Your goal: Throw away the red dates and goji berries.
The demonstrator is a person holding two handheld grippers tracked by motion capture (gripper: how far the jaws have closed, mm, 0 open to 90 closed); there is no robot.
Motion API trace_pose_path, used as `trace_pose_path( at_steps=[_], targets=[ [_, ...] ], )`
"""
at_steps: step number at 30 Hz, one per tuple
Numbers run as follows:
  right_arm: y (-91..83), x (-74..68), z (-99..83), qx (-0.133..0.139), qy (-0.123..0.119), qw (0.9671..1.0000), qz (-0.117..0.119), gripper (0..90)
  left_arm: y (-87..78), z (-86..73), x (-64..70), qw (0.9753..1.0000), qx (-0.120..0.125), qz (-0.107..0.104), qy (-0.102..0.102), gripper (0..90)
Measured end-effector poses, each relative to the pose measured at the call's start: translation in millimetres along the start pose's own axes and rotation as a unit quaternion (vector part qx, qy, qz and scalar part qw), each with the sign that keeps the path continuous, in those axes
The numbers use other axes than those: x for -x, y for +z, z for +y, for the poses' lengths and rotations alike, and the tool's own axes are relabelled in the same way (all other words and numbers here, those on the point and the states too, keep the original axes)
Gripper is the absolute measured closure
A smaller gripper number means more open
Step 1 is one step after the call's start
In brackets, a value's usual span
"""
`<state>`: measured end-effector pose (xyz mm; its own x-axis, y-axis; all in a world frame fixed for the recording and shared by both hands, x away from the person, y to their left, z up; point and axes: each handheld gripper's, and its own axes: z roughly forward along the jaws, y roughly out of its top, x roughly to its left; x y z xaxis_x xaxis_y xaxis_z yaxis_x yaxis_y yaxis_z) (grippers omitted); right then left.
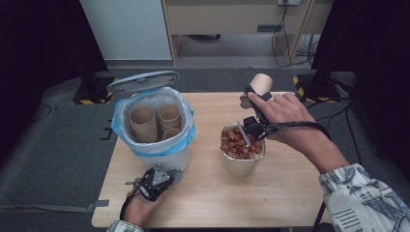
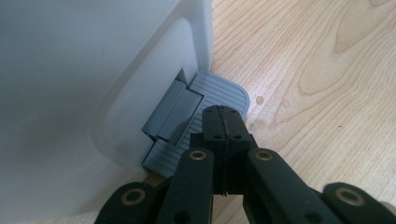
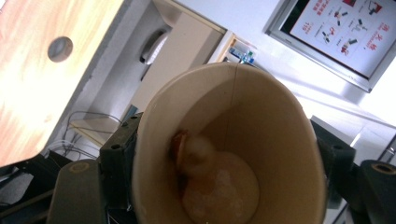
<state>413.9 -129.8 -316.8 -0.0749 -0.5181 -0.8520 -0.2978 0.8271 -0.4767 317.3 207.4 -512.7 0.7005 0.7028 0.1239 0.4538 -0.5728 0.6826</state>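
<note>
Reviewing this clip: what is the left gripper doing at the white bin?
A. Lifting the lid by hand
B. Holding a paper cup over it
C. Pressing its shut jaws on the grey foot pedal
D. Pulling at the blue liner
C: the left gripper rests its closed jaws on the grey pedal at the bin's base, and the lid stands open.

The pale wood-grain worktop (image 1: 212, 193) carries a white plastic pedal bin (image 1: 167, 157) lined with a light-blue bag (image 1: 121, 126), its ribbed pedal (image 2: 219, 91) grey. Tan paper cups (image 1: 155, 121) sit stacked inside it. The black right tongs (image 1: 255, 93) hold a tan paper cup (image 3: 233, 140), cream inside. The steel pot (image 1: 240, 163) holds reddish-orange pieces. The left tongs (image 2: 224, 128) are matte black with brass-coloured rivets.
</note>
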Motion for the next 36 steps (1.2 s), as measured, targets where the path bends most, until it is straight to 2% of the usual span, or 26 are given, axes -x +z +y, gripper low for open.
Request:
trace_pose_path(
  at_steps=[4, 7, 9, 18, 22, 24, 26, 31, 32, 36],
  targets=[
    [2.6, -6.8, 5.7, 0.003, -0.015, 0.9999, 0.007, 28.1, -0.1, 0.1, 0.3, 1.0000, -0.001, 0.002, 0.002, 89.9],
    [4.3, -10.0, 9.8, 0.008, -0.006, 0.9999, 0.009, 28.1, -0.1, 0.0, 0.2, 1.0000, 0.000, 0.001, 0.001, 89.9],
    [5.2, -10.1, 10.9, 0.010, -0.009, 0.9999, 0.008, 28.2, 0.0, -0.1, 0.0, 1.0000, 0.000, 0.000, 0.000, 89.9],
    [3.0, -10.1, 7.2, 0.007, -0.002, 0.9999, 0.007, 28.1, -0.1, 0.0, 0.2, 1.0000, 0.000, 0.001, 0.001, 89.8],
    [2.3, -9.8, 6.1, 0.007, -0.010, 0.9999, 0.007, 28.2, 0.0, 0.0, 0.2, 1.0000, 0.000, 0.000, 0.000, 89.8],
    [2.6, -12.3, 5.3, 0.003, 0.002, 1.0000, 0.008, 28.1, 0.0, 0.0, 0.1, 1.0000, 0.000, 0.000, 0.000, 89.9],
    [3.5, -11.1, 5.2, 0.006, -0.007, 0.9999, 0.008, 28.1, 0.0, -0.1, 0.1, 1.0000, 0.000, 0.000, 0.000, 89.9],
    [3.5, -12.8, 6.1, 0.004, 0.003, 0.9999, 0.009, 28.1, -0.1, 0.0, 0.1, 1.0000, 0.000, 0.001, 0.001, 89.9],
    [3.7, -11.5, 6.4, 0.006, -0.004, 0.9999, 0.008, 28.1, -0.1, 0.0, 0.1, 1.0000, 0.000, 0.001, 0.001, 89.9],
    [3.7, -11.3, 6.8, 0.007, -0.001, 1.0000, 0.006, 28.1, -0.1, 0.0, 0.1, 1.0000, 0.000, 0.001, 0.001, 89.9]
  ],
)
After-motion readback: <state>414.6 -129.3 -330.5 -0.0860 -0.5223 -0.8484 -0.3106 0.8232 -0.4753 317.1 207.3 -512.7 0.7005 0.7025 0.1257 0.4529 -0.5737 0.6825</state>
